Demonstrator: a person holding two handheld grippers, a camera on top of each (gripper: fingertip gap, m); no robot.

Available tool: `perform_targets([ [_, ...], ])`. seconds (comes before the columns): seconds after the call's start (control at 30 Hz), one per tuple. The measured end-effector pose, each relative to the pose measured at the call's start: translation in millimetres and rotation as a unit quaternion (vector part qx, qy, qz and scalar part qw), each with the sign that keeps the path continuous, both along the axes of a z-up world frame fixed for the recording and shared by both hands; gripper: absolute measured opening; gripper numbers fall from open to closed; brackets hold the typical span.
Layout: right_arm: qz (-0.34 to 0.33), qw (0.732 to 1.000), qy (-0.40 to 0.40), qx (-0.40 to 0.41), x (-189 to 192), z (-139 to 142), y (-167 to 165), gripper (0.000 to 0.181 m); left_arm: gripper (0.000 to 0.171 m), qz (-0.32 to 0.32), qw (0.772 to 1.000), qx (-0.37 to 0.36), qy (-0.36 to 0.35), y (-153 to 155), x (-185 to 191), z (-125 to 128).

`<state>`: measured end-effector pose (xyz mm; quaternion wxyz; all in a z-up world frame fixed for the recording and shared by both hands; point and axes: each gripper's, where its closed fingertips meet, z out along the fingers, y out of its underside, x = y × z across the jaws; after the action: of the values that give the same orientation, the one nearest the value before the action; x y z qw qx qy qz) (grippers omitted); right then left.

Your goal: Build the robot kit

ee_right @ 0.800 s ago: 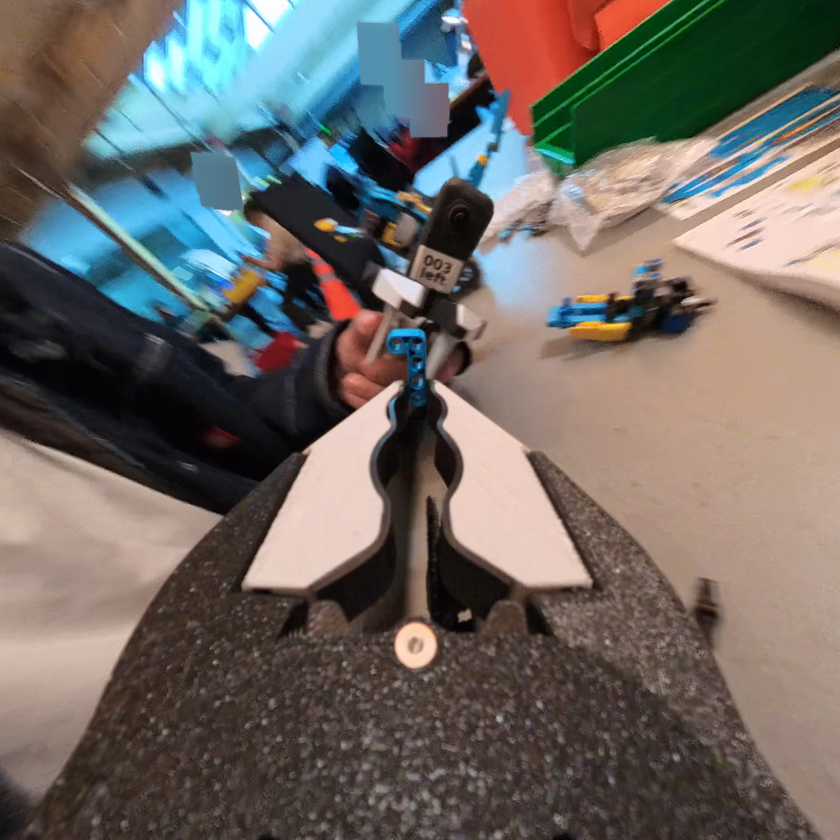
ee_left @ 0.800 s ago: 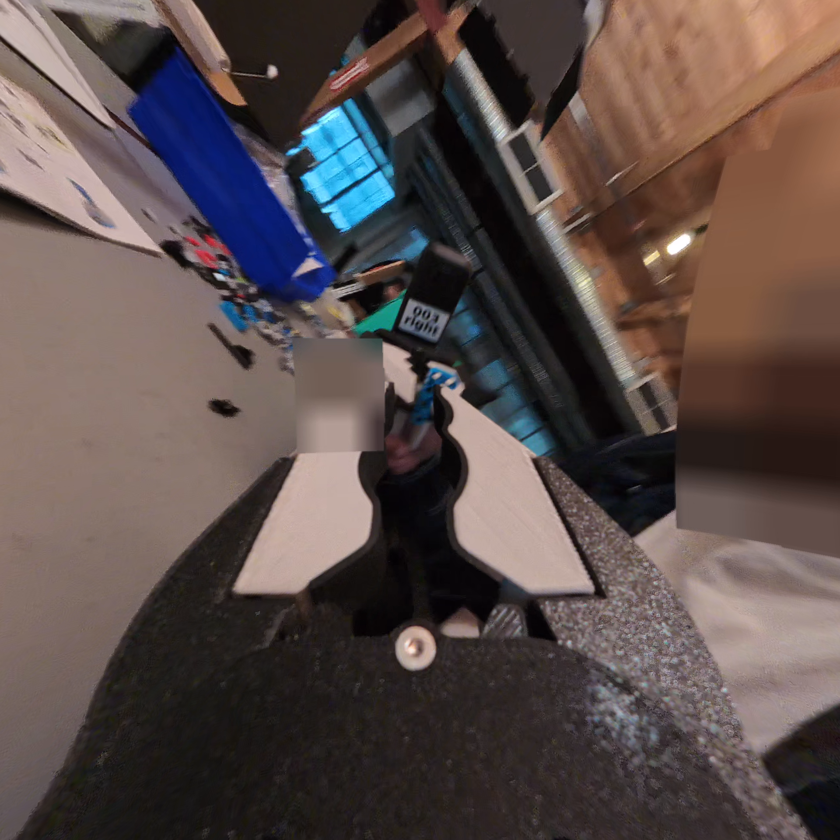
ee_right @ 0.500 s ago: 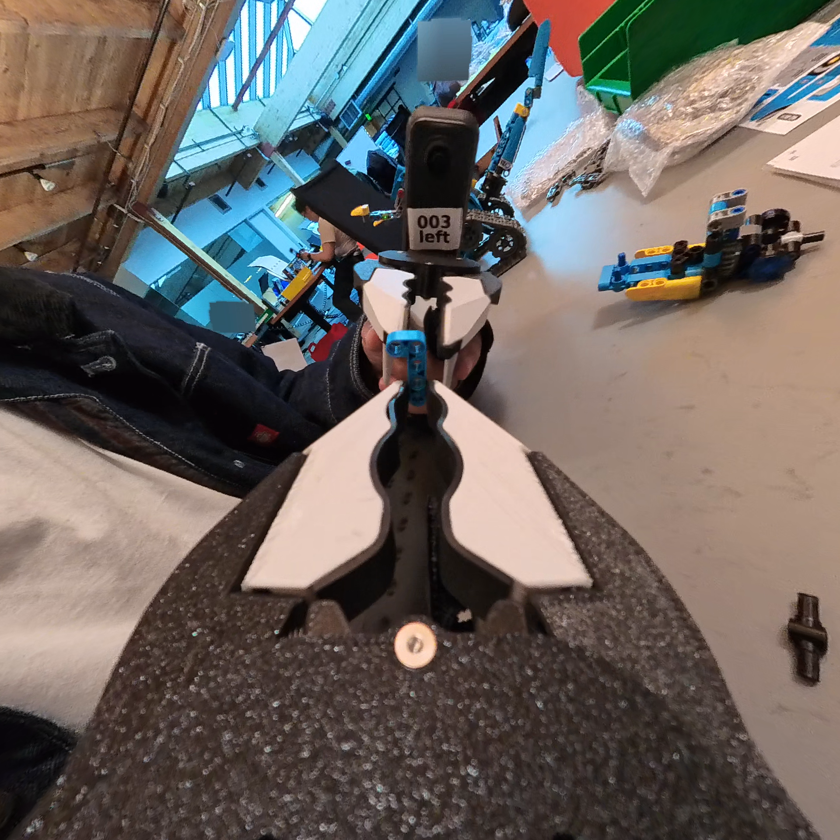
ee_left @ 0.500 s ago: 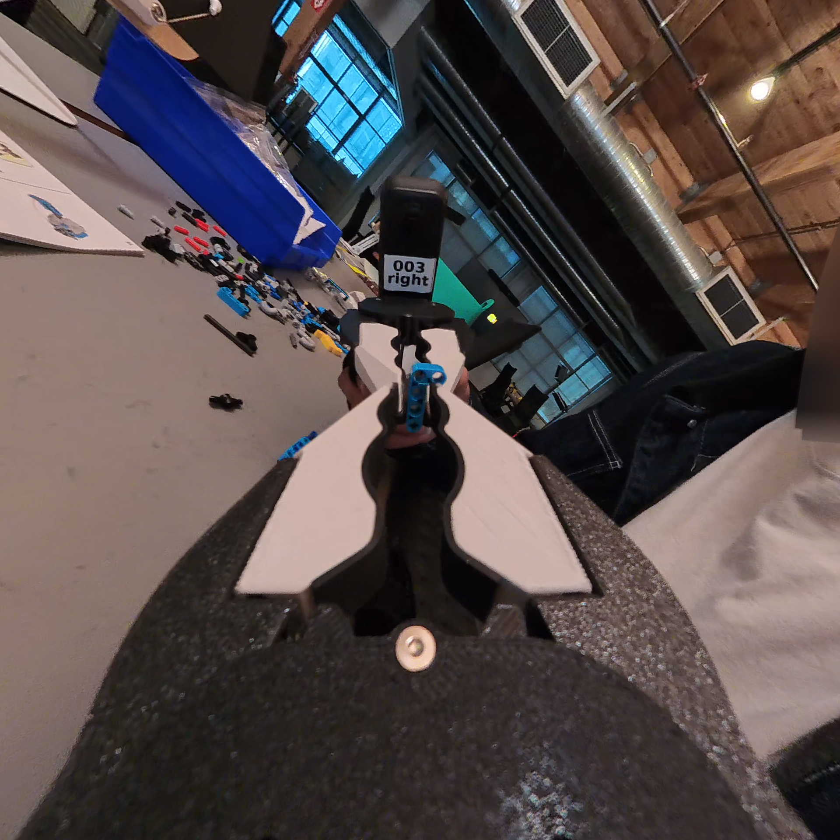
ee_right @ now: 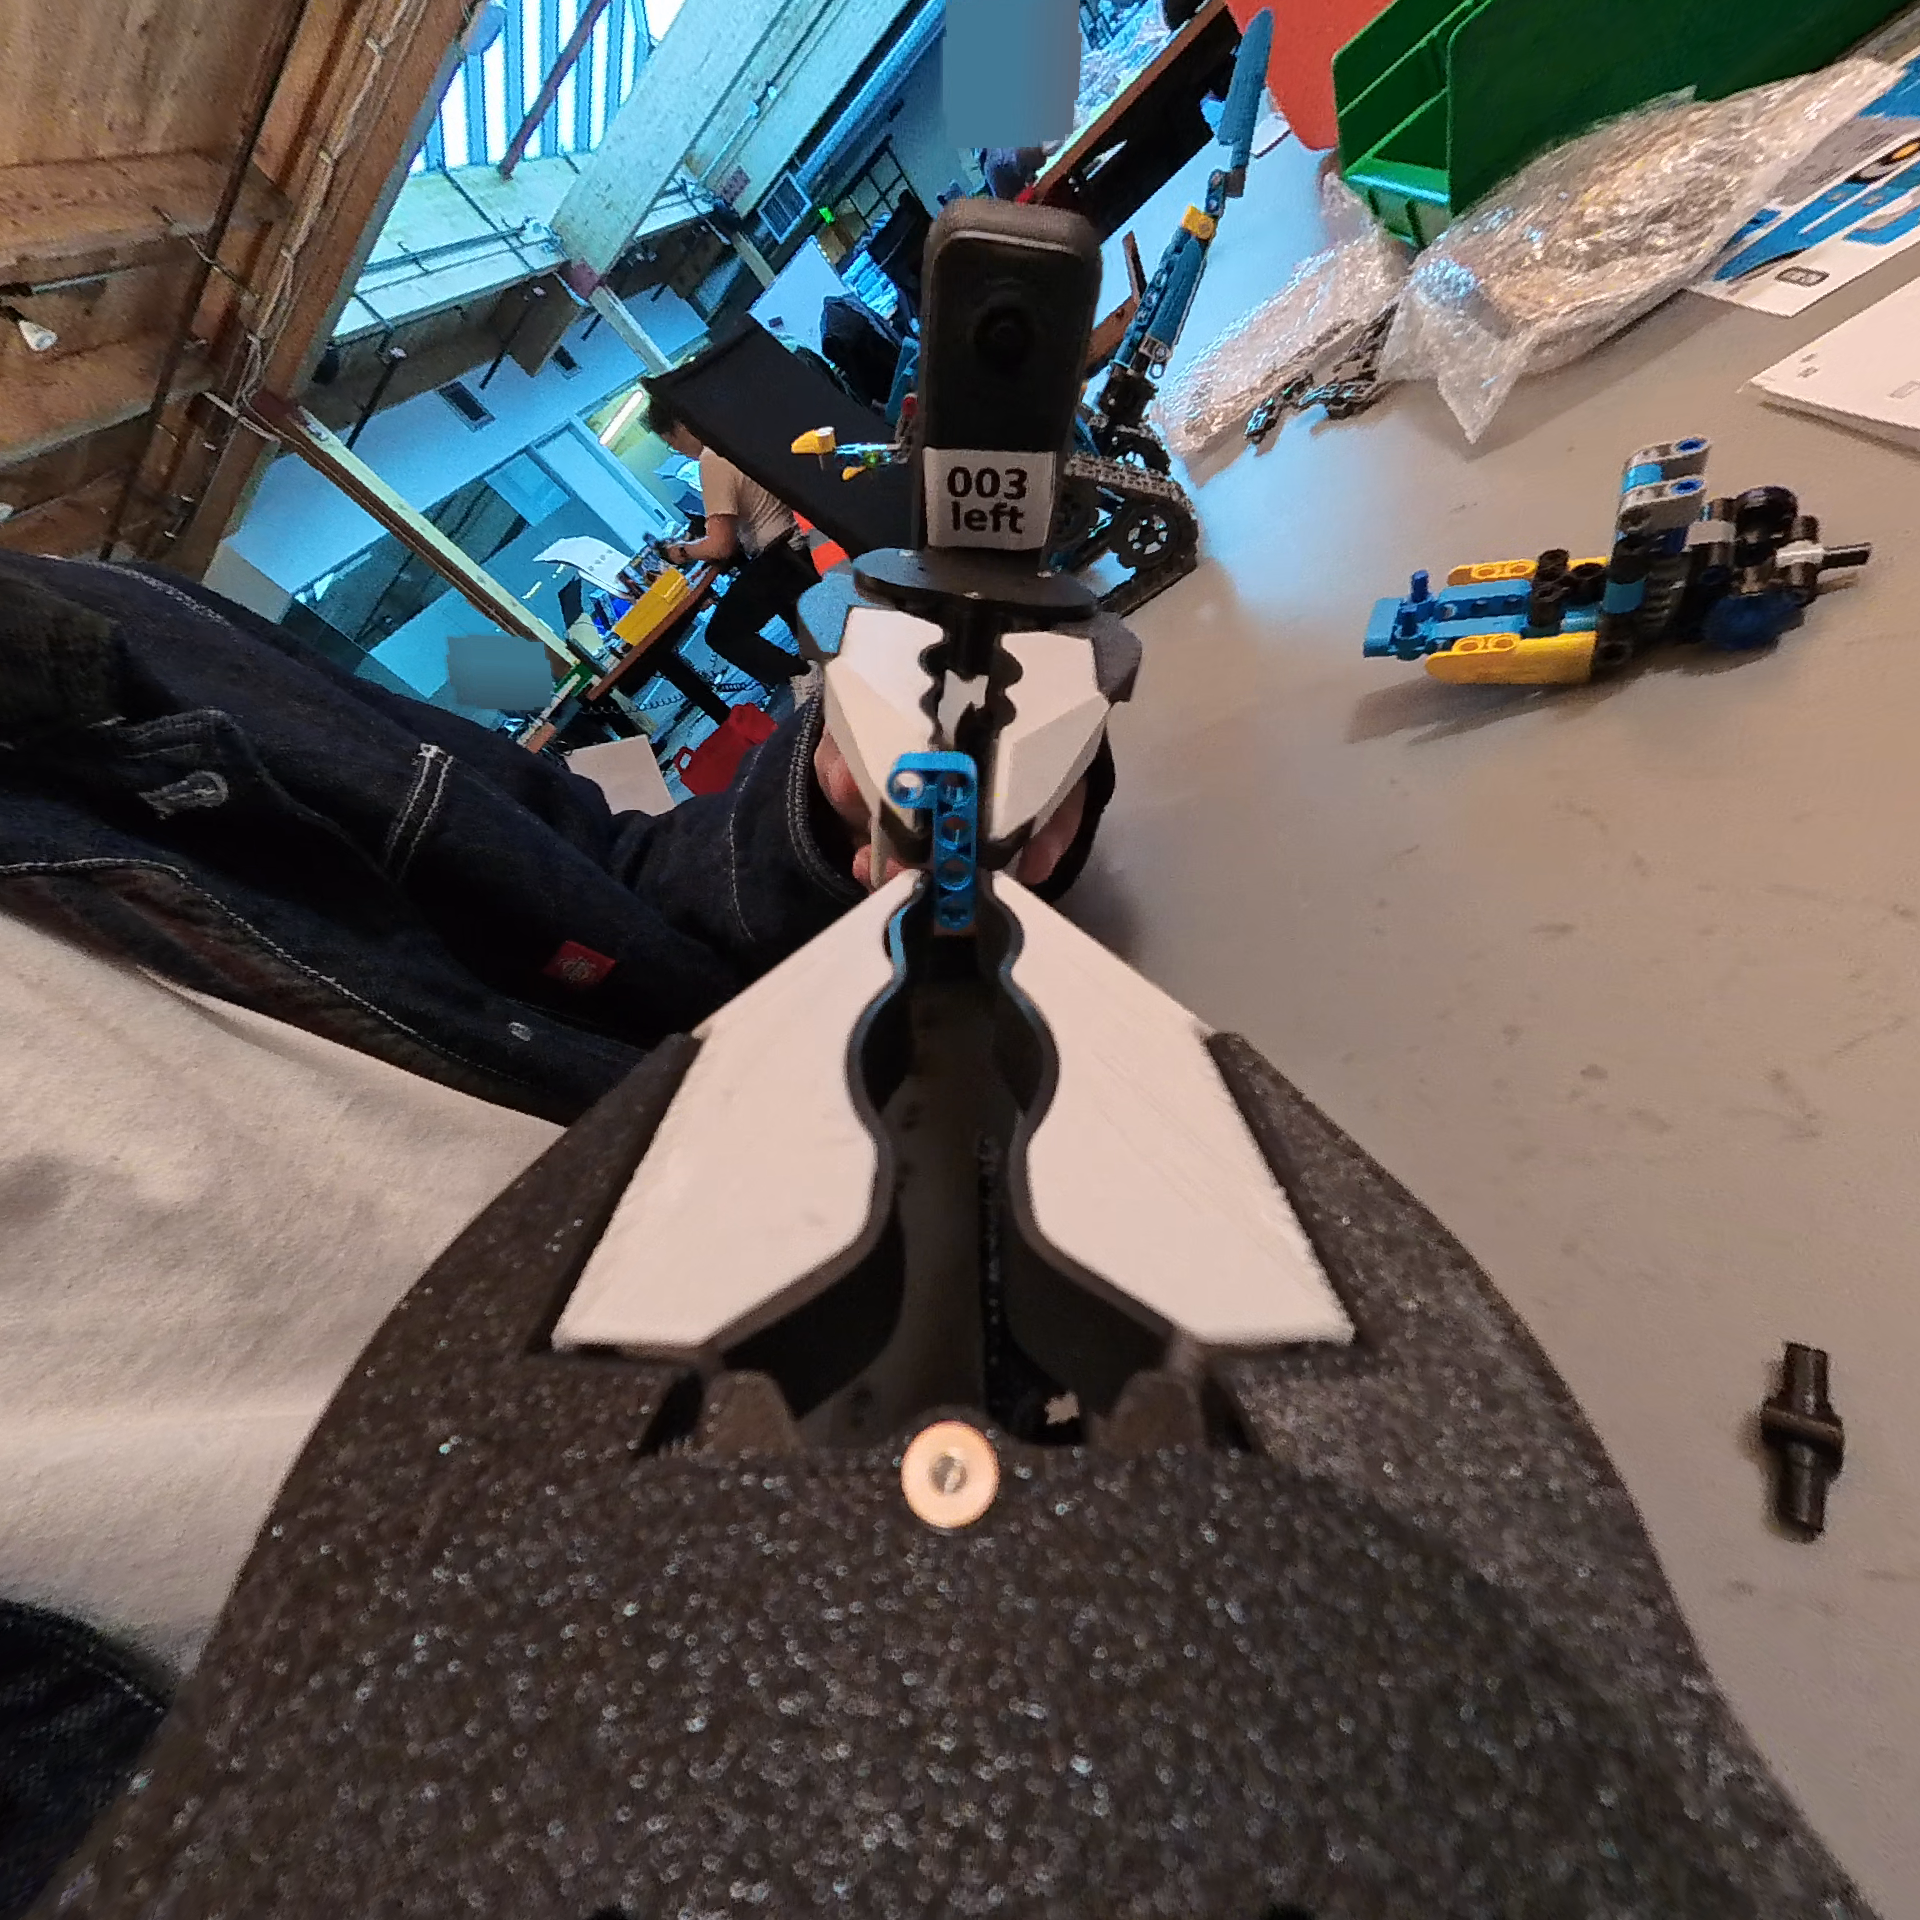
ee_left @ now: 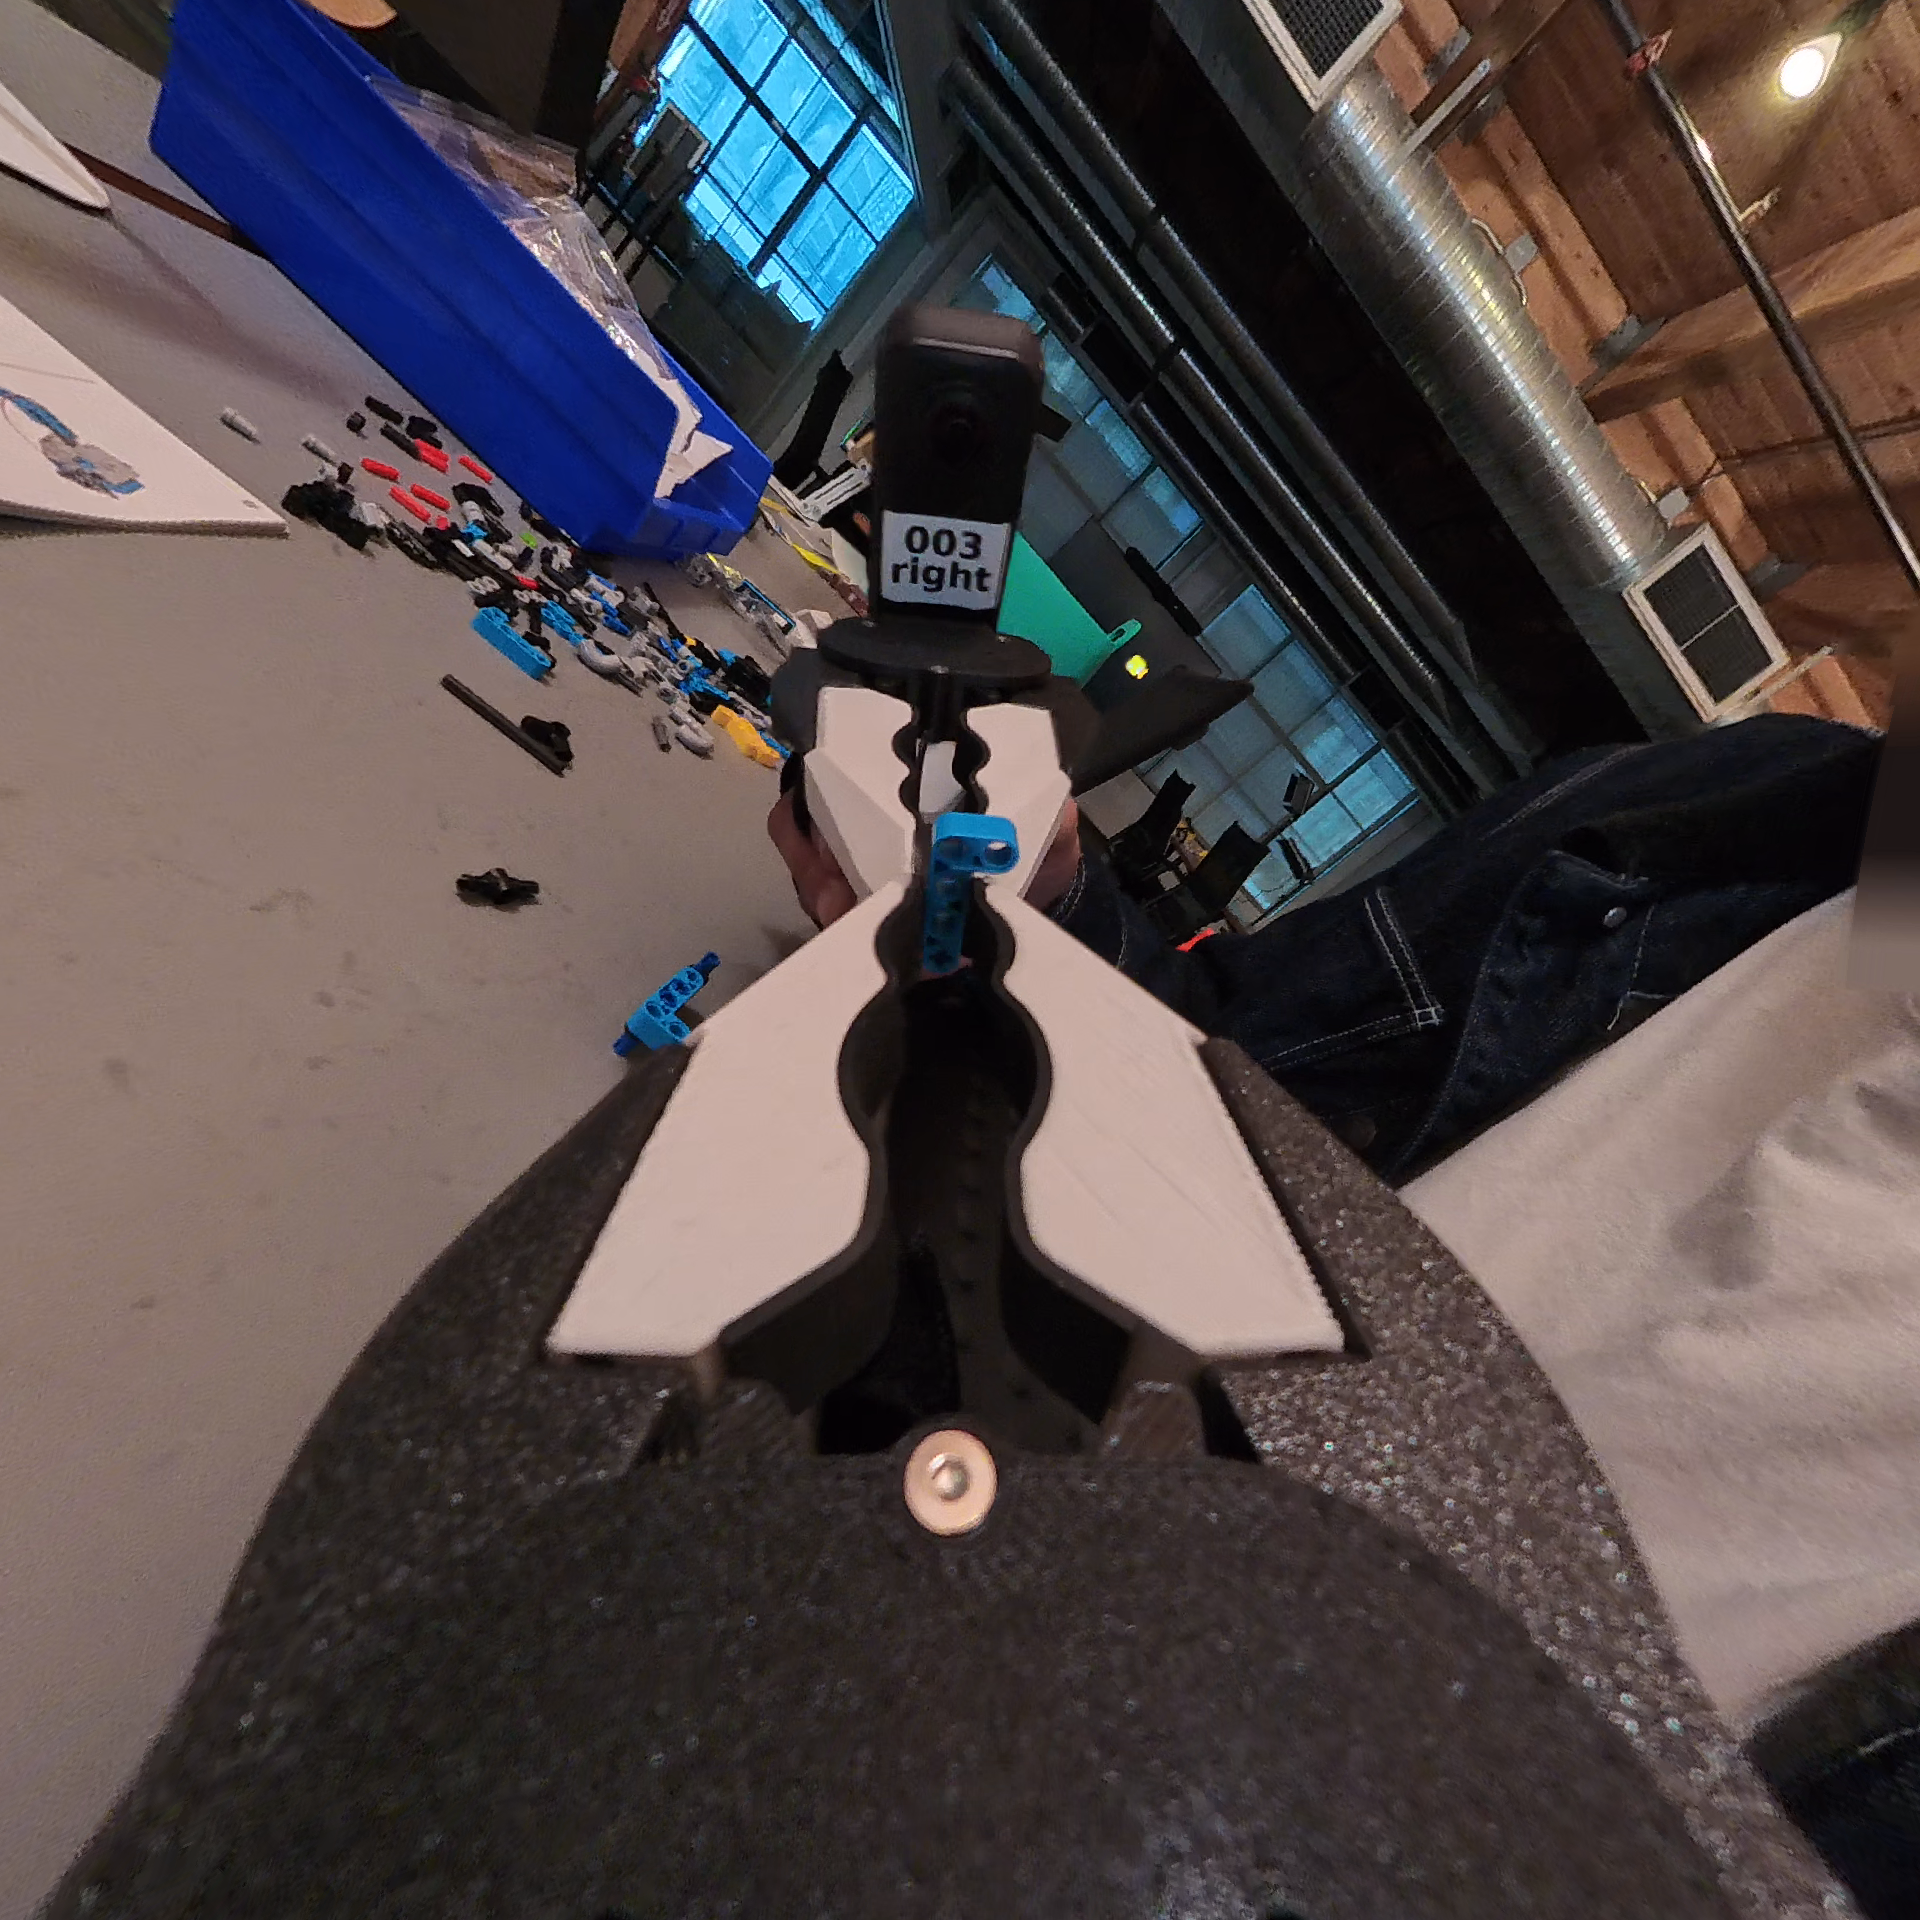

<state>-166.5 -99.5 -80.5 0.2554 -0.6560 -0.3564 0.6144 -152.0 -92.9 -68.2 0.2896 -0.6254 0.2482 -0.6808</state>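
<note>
A small blue L-shaped beam (ee_left: 954,894) is held in the air between my two grippers, which face each other tip to tip. My left gripper (ee_left: 948,935) is shut on its straight end. In the right wrist view the same beam (ee_right: 951,842) sits between the tips of my right gripper (ee_right: 954,896), which is shut on it too. The beam's short bent arm sticks out past both sets of tips. A hand in a dark denim sleeve (ee_right: 665,831) holds the left gripper.
On the grey table (ee_left: 208,987) lie a second blue L-beam (ee_left: 665,1006), a black pin (ee_left: 497,886), a black axle (ee_left: 499,720) and a pile of loose parts (ee_left: 540,592) by a blue bin (ee_left: 436,260). A part-built model (ee_right: 1621,592), another black pin (ee_right: 1801,1449), plastic bags (ee_right: 1558,239) and a green bin (ee_right: 1558,94) are on the right side. Only a small space, under 4 cm, lies between the two pairs of fingers. The black pin (ee_right: 1801,1449) is about 15 cm from both grippers' fingertips. My left wrist view (ee_left: 510,890) looks at it from another angle.
Both grippers have swung round and steadied. My left gripper's jaws have narrowed onto the blue beam that the right gripper was holding. The right gripper still grips it.
</note>
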Motion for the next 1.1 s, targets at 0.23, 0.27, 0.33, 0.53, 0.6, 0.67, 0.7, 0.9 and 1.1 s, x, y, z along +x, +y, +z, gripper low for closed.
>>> perform_targets([
  [0.23,-0.010,1.000,-0.009,0.020,5.2,-0.6,5.4,0.006,0.007,0.019,0.999,0.038,0.032,3.2,-2.2,-4.8],
  [0.27,-0.034,0.998,-0.028,0.054,13.5,-1.3,15.0,0.005,0.007,0.025,0.998,0.043,0.032,4.8,-4.1,-4.3],
  [0.33,-0.084,0.980,-0.111,0.144,40.4,-11.0,38.0,0.015,0.007,0.039,0.998,0.043,0.033,10.5,-8.7,-4.6],
  [0.53,0.006,0.902,-0.354,0.248,67.9,-69.6,21.8,0.032,0.007,0.064,0.997,0.030,0.014,20.9,-17.3,-1.4],
  [0.6,0.014,0.883,-0.389,0.262,64.0,-78.0,22.1,0.025,0.007,0.069,0.997,0.030,0.007,22.2,-19.2,0.0],
  [0.67,0.031,0.854,-0.441,0.273,66.7,-91.6,23.0,0.024,0.007,0.072,0.997,0.036,0.003,21.8,-20.7,1.9],
  [0.7,0.040,0.844,-0.456,0.279,66.3,-95.6,23.2,0.022,0.007,0.071,0.997,0.038,0.000,21.0,-20.9,2.9],
  [0.9,0.081,0.818,-0.505,0.263,62.1,-107.8,23.2,0.010,0.008,0.066,0.997,0.048,0.001,17.4,-19.8,3.9],
  [1.1,-0.016,0.921,-0.284,0.267,21.0,-31.7,51.6,0.006,0.007,0.107,0.990,0.095,0.011,26.1,-34.1,8.3],
])
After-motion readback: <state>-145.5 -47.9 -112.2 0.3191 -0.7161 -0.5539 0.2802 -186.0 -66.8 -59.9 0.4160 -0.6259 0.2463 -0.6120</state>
